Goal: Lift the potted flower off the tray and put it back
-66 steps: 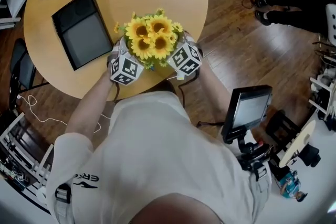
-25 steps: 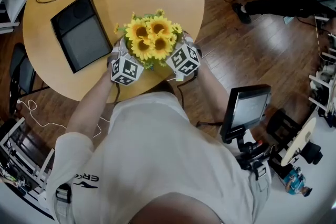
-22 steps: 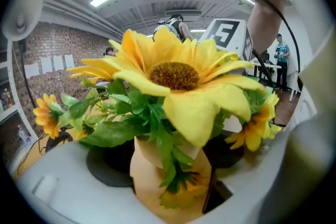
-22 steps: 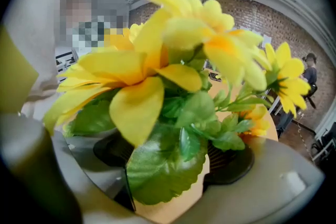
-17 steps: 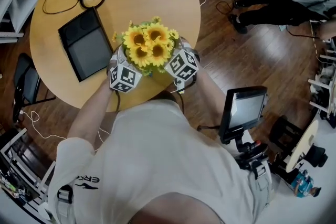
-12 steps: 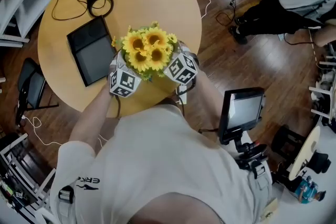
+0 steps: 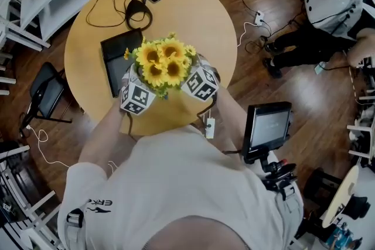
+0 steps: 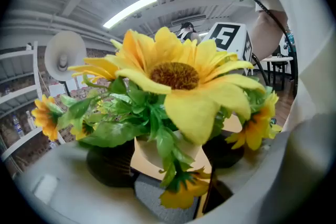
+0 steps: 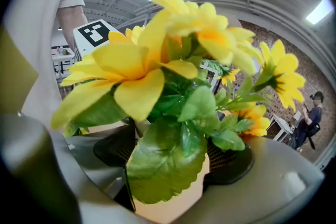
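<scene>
From the head view, the potted flower [image 7: 159,61] is held over the round surface [image 7: 193,14], at the right edge of the black tray [image 7: 115,58]. Its blooms hide the pot there. Only the gripper views show the grip: the left gripper [image 8: 167,157] and right gripper [image 9: 173,160] each pinch the pot between dark pads.

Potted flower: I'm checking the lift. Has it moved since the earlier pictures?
Yes. The potted flower has shifted left toward the tray; its blooms now overlap the tray's right edge.
</scene>
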`<state>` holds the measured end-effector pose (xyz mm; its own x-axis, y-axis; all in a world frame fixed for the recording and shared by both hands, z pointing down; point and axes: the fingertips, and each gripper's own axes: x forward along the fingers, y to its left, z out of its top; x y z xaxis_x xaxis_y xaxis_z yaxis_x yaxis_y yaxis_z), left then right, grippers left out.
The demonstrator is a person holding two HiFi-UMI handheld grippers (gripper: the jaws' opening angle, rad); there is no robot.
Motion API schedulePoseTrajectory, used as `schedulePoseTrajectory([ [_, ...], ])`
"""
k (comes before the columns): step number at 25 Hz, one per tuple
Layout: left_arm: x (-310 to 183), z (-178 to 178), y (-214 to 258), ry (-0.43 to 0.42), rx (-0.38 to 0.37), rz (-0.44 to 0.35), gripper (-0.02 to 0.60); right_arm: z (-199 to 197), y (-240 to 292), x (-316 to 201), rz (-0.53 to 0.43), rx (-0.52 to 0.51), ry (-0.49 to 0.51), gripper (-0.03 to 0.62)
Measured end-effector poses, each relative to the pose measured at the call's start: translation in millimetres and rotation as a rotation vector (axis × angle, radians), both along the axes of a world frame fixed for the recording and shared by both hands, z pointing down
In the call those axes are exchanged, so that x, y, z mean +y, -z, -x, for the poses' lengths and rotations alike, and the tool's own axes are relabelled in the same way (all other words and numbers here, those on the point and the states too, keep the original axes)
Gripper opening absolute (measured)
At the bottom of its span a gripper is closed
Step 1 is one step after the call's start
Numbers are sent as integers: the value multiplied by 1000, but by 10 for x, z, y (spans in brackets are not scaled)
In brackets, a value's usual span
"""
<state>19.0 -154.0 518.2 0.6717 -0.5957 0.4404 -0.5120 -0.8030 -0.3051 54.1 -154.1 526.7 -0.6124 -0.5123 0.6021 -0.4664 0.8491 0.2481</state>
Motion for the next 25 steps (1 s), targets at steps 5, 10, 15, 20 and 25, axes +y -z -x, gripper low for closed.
schedulePoseTrajectory([
  [5, -40, 449, 214, 52, -15, -39, 403, 443, 211, -65, -38, -24, 56, 426],
  [10, -56, 868, 453, 103, -8, -48, 403, 864, 455, -100, -49, -50, 118, 426],
  [15, -48, 1234, 665, 133, -11, -63, 403, 1231, 670, -104, -59, -74, 155, 426],
  [20, -33, 1542, 790, 160, -4, -63, 403, 1539, 804, -96, -69, -83, 187, 426],
  [25, -5, 1773, 789, 192, -5, -46, 403, 1765, 819, -68, -74, -79, 211, 425],
])
